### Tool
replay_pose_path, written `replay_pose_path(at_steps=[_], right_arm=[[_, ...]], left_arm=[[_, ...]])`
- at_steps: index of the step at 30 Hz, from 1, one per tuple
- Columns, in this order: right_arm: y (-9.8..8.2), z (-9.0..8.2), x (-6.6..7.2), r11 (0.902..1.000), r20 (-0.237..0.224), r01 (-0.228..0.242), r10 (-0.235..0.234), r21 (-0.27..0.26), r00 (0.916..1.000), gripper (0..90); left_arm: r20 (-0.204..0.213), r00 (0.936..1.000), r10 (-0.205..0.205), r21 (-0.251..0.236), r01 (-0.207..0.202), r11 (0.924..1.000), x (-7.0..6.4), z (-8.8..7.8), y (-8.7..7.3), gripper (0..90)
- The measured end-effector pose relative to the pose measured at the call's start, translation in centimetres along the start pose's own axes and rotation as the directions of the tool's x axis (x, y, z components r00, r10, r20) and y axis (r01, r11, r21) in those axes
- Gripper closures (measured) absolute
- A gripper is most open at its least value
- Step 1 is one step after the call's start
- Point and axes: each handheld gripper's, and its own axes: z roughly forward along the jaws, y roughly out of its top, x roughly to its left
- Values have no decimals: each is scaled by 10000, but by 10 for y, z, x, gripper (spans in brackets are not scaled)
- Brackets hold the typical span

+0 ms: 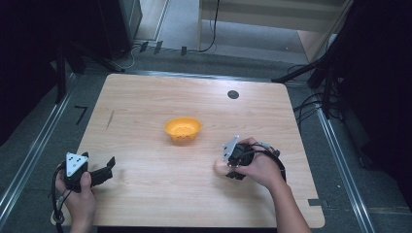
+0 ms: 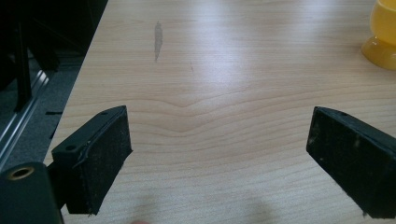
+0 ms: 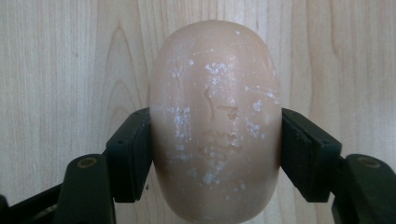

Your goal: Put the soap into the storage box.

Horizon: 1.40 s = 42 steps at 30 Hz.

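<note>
A pale beige egg-shaped object (image 3: pixel 215 116), scuffed with white flecks, sits between the two black jaws of my right gripper (image 3: pixel 215 154), which press on its sides just over the wooden table. In the high view the right gripper (image 1: pixel 226 169) is right of centre, with the egg-shaped object (image 1: pixel 219 166) at its tip. My left gripper (image 1: pixel 108 167) rests near the table's front left corner, pointing right. Its jaws stand wide apart with bare wood between them (image 2: pixel 219 154). An orange bowl (image 1: pixel 182 129) stands mid-table, apart from both grippers.
The wooden table (image 1: pixel 160 194) has rounded corners and a black round cap (image 1: pixel 233 94) near its far edge. A dark streak (image 1: pixel 110 119) marks the left side. Dark frames and cables flank the table on both sides.
</note>
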Motion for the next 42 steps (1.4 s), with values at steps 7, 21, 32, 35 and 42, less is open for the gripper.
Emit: replay_pose_path(at_steps=[7, 21, 32, 35, 42], right_arm=[[7, -5, -4, 9999, 90, 121, -121, -85, 9999, 332], [20, -12, -13, 9994, 48, 313, -312, -120, 9995, 333], [29, -16, -21, 9988, 18, 383, -383, -291, 9993, 333], [30, -17, -22, 9988, 48, 364, -363, -332, 9993, 333], [31, -15, -25, 9988, 17, 225, -225, -440, 9997, 332]], left_arm=[[23, 10000, 11, 27, -11, 10000, 0, 0, 0, 69], [52, 10000, 4, 12, -4, 10000, 0, 0, 0, 58], [28, 10000, 38, 24, -38, 10000, 0, 0, 0, 57], [30, 10000, 31, 16, -31, 10000, 0, 0, 0, 57], [31, 10000, 35, 16, -35, 10000, 0, 0, 0, 57]])
